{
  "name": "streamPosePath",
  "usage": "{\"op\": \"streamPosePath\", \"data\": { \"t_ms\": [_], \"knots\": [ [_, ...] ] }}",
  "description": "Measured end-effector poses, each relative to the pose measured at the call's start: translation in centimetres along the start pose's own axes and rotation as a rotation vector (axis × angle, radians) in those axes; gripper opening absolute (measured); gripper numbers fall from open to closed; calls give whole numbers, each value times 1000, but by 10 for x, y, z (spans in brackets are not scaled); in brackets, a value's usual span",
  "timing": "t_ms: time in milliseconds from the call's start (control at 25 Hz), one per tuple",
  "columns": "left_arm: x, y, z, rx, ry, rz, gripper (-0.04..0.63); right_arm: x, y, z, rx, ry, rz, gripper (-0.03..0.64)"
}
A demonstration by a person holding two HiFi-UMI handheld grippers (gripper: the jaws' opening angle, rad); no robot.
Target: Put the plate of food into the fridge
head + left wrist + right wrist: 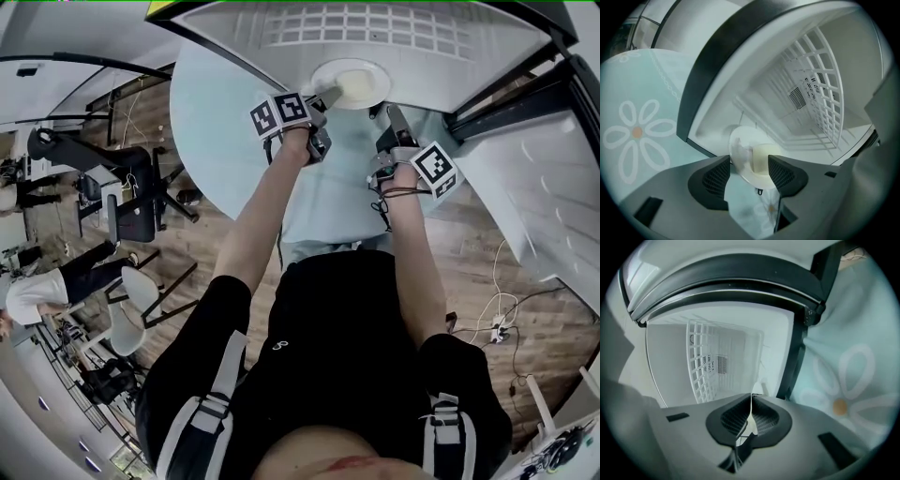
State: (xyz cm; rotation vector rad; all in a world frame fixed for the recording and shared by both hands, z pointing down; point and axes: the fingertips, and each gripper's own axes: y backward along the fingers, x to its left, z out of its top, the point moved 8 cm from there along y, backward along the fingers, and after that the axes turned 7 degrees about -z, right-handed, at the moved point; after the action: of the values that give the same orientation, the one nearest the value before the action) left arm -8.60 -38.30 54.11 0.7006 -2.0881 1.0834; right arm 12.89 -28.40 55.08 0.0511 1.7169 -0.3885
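A white plate (352,82) with pale food rests on the front lip of the open white fridge (394,33). In the left gripper view the plate (752,157) lies just inside the fridge opening. Its near rim reaches between the pads of my left gripper (749,177), which stands open and does not press on it. The head view shows that left gripper (323,101) right at the plate's left edge. My right gripper (394,120) hovers to the plate's right, apart from it. In its own view the right gripper (750,420) is shut with nothing between the pads.
The fridge stands on a table with a pale blue flowered cloth (216,122). A white wire shelf (820,93) fills the fridge's inside. Its open door (525,178) stretches away at the right. Office chairs (131,211) and people are on the wooden floor at the left, cables (497,323) at the right.
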Motion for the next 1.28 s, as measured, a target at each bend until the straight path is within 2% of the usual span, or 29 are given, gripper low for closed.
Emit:
{"op": "streamPosePath", "data": {
  "t_ms": [120,160,200,320,440,520,560,720,840,960,1120,1280],
  "knots": [
    [3,18,-2,-48,-11,34,267,-3,12,1,-1,15,4,5],
    [4,27,-2,-75,-2,44,258,-3,14,3,-3,19,5,4],
    [3,36,-2,-105,12,39,223,-3,16,4,-5,24,9,3],
    [-12,58,-2,-189,43,-56,141,10,16,6,8,59,62,0],
    [-35,73,-5,-260,10,-142,70,36,12,4,55,173,151,0],
    [-51,82,-7,-296,-59,-175,36,58,9,1,90,285,210,0],
    [-59,87,-8,-305,-121,-174,22,70,8,-1,104,345,235,0],
    [-95,108,-11,-326,-446,-77,0,112,12,-2,115,615,294,0],
    [-119,126,-14,-368,-577,-58,0,137,19,-8,91,797,367,-2],
    [-137,138,-20,-395,-711,-28,0,155,32,-11,51,965,363,-2],
    [-150,140,-32,-405,-822,-6,0,172,49,-12,-2,1154,308,-2],
    [-161,140,-41,-449,-865,5,0,182,61,-14,-43,1295,245,-3]
  ]
}}
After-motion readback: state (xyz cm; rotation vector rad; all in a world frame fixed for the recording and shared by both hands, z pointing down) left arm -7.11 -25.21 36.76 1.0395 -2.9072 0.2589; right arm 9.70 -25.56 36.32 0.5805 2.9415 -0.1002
